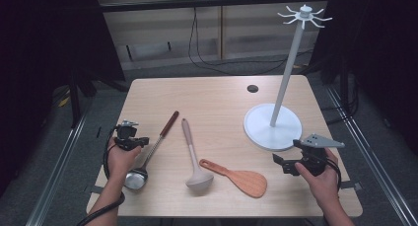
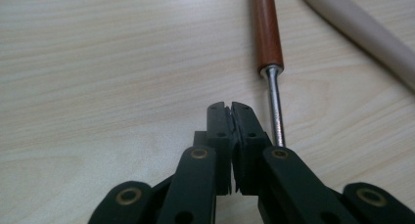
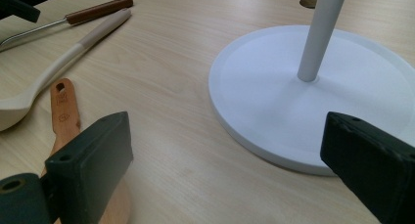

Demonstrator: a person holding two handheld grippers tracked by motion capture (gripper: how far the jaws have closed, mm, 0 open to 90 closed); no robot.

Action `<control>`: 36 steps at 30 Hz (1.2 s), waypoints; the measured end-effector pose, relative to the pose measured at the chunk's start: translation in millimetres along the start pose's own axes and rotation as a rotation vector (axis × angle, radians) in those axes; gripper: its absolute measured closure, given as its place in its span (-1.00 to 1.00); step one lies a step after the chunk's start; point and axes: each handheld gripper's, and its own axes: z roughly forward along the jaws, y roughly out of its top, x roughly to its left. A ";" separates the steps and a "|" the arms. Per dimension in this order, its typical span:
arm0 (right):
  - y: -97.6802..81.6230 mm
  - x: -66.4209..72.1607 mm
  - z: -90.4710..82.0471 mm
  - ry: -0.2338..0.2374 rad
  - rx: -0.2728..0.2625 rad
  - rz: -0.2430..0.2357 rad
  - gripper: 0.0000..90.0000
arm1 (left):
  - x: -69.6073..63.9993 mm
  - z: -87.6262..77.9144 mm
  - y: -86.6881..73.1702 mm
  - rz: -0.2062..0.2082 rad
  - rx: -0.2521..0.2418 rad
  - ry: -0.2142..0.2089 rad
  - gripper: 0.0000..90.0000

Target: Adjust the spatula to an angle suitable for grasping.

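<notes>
A steel ladle [image 1: 146, 159] with a brown wooden handle [image 2: 266, 28] lies at the table's left. My left gripper [image 1: 132, 137] hovers just left of its metal shaft [image 2: 275, 111], jaws shut with nothing between them. A beige ladle [image 1: 194, 159] lies in the middle, and a wooden rice paddle [image 1: 240, 177] lies to its right. A white hook stand [image 1: 291, 63] rises from a round base [image 3: 274, 97] at the right. My right gripper [image 1: 288, 163] sits near the front right, beside that base, jaws wide open and holding nothing.
A round cable hole [image 1: 253, 89] is in the table's far edge. The stand's top carries a ring of hooks [image 1: 304, 14]. Bare tabletop [image 1: 217, 102] lies between the utensils and the far edge.
</notes>
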 end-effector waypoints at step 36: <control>-9.6 -1.2 -10.7 -0.018 0.009 0.015 -0.87 | -11.8 3.7 4.9 0.039 0.010 -0.053 0.30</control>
